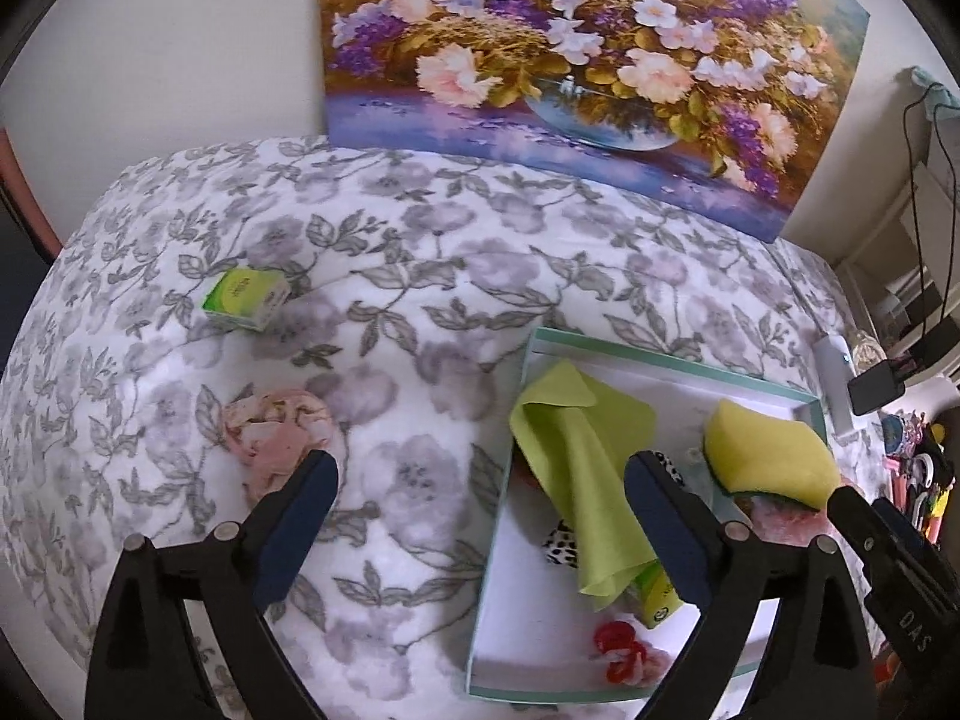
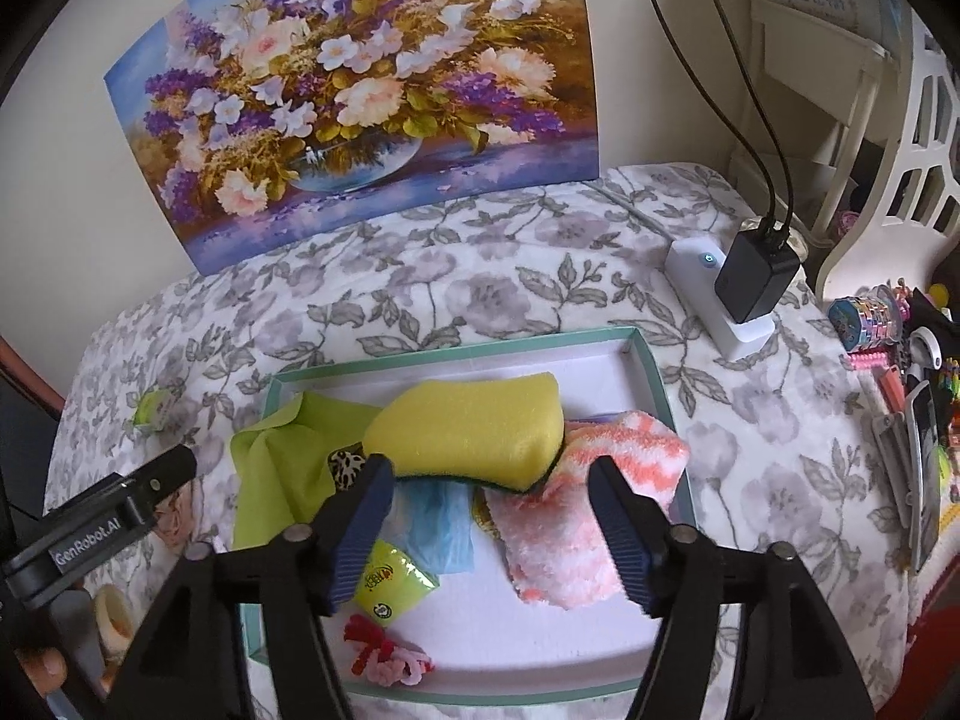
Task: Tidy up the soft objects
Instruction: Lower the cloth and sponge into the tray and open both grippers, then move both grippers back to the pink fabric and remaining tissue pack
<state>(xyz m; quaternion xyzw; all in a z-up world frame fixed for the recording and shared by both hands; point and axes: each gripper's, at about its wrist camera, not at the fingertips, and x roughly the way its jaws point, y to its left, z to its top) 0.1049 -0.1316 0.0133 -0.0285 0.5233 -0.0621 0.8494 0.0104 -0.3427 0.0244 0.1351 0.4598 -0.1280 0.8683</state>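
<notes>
Both grippers are hanging wide open and empty, the left gripper (image 1: pixel 480 516) beside the tray (image 2: pixel 651 360), the right gripper (image 2: pixel 492 510) above its yellow sponge (image 2: pixel 468 420).

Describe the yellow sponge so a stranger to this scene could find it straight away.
Start at the shallow teal-rimmed box on the floral blanket. Along its far side the yellow sponge lies propped on the fluffy pink-and-white sock. It is the only thick foam block there, with a dark scouring layer underneath.
</notes>
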